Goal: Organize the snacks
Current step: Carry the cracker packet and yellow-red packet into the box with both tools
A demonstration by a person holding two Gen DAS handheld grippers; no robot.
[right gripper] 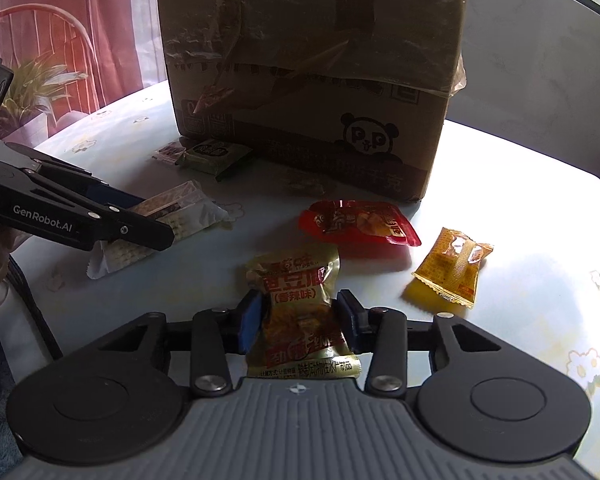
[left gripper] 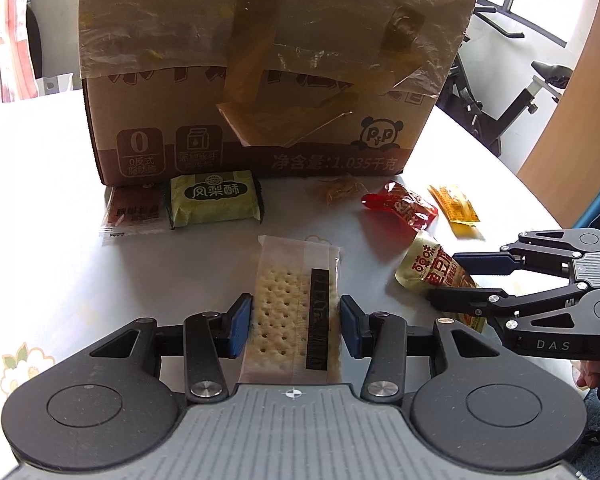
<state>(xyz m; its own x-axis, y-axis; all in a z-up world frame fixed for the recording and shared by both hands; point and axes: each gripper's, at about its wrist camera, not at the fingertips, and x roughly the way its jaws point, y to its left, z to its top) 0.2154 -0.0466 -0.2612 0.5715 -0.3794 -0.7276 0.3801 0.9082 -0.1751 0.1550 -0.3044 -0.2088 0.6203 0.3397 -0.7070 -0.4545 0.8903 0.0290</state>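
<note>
My left gripper [left gripper: 296,326] is shut on a clear-wrapped cracker packet [left gripper: 296,300] that lies along the fingers on the table; the packet also shows in the right wrist view [right gripper: 180,216]. My right gripper [right gripper: 300,320] is shut on a gold snack pouch [right gripper: 300,304] with red lettering; the pouch shows in the left wrist view [left gripper: 428,268] between the right gripper's fingers [left gripper: 484,262]. A tall cardboard box [left gripper: 268,68] stands behind the snacks.
A green pastry packet [left gripper: 214,200] and a brown sachet [left gripper: 134,212] lie against the box. A red pouch [right gripper: 360,224], an orange packet [right gripper: 448,266] and a small clear packet [left gripper: 338,192] lie on the white flowered table [left gripper: 40,200]. An exercise bike [left gripper: 512,92] stands beyond the table.
</note>
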